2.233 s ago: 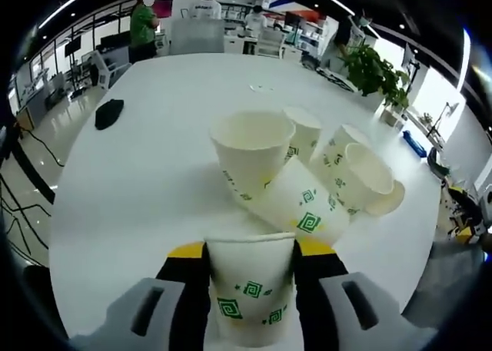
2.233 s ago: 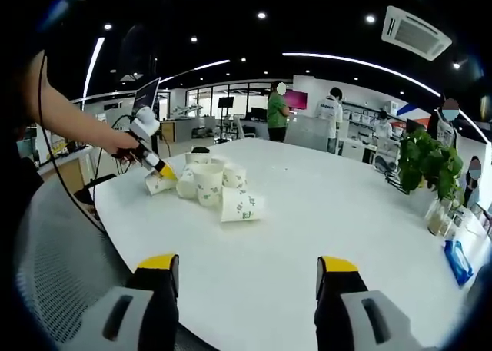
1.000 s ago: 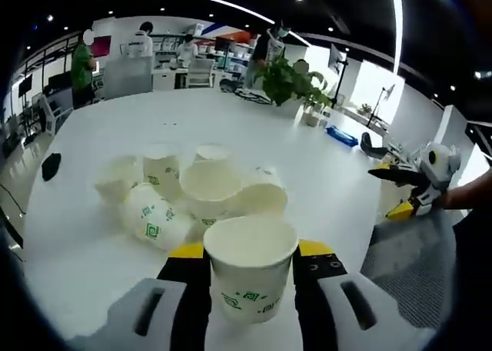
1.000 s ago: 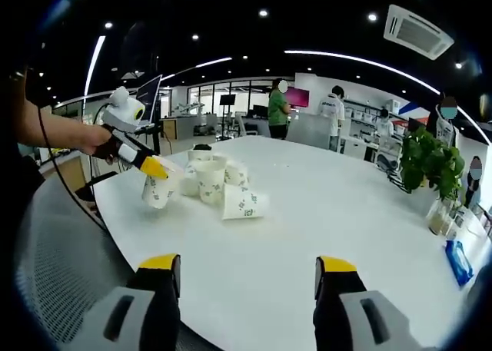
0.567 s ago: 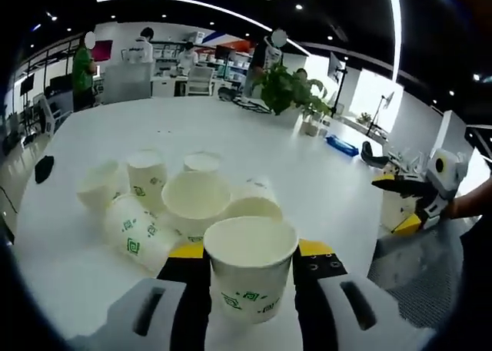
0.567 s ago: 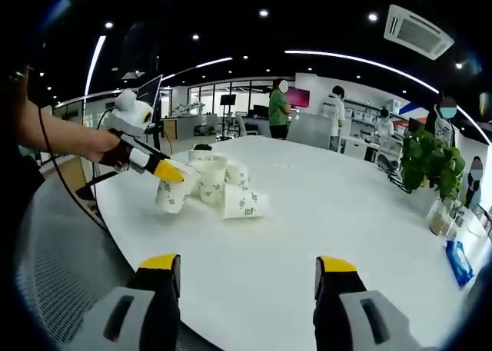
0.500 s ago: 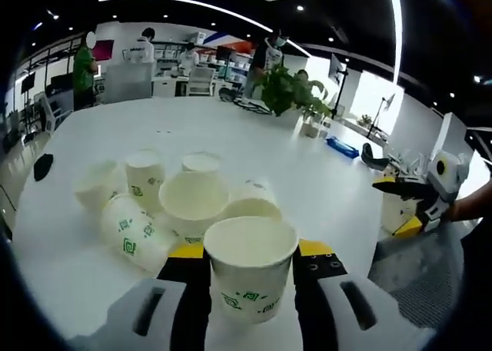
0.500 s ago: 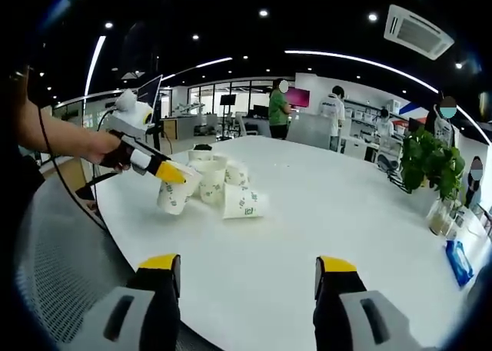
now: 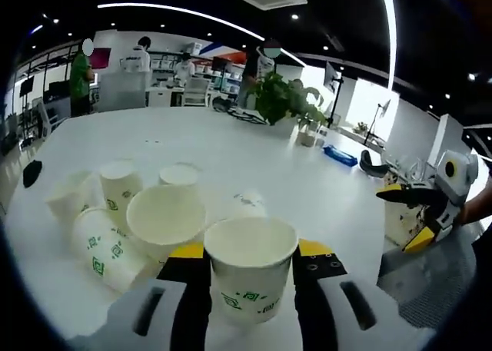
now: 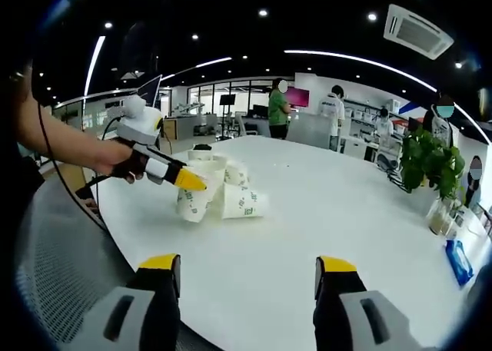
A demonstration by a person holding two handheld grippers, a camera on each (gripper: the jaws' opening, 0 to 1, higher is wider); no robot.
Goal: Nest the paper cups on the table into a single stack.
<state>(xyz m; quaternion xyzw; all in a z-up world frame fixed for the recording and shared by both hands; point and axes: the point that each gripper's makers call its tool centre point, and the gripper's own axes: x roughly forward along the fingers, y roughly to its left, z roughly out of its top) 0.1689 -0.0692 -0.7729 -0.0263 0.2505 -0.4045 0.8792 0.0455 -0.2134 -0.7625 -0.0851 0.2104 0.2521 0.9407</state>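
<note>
Left gripper [image 9: 250, 289] is clamped on a paper cup [image 9: 250, 278], mouth up, jaws bearing on the lower wall on either side. In the right gripper view the same gripper [image 10: 192, 183] carries that cup [image 10: 192, 200] tilted, just above the white table [image 10: 323, 205] beside the cluster.

Right gripper [image 10: 246, 278] has its jaws spread wide, nothing between them, parked near the table edge well apart from the cups.

Just beyond the held cup: an upright empty cup [image 9: 165, 219], mouth open toward us. That looks like the likely nest target. Left of it a cup on its side [image 9: 104, 247], behind them more upright cups [image 9: 121, 190] and one [image 9: 181, 176] further back. A potted plant [image 9: 283, 97] stands at the far side of the table.

Handling, my read: thin paper, very light, wall buckles easily, rolled rim is the stiffest part. Grip mid-to-lower wall with light squeeze. Loose cups will likely skid or tip if nudged, so drop in straight from above. The sideways cup needs righting first.
</note>
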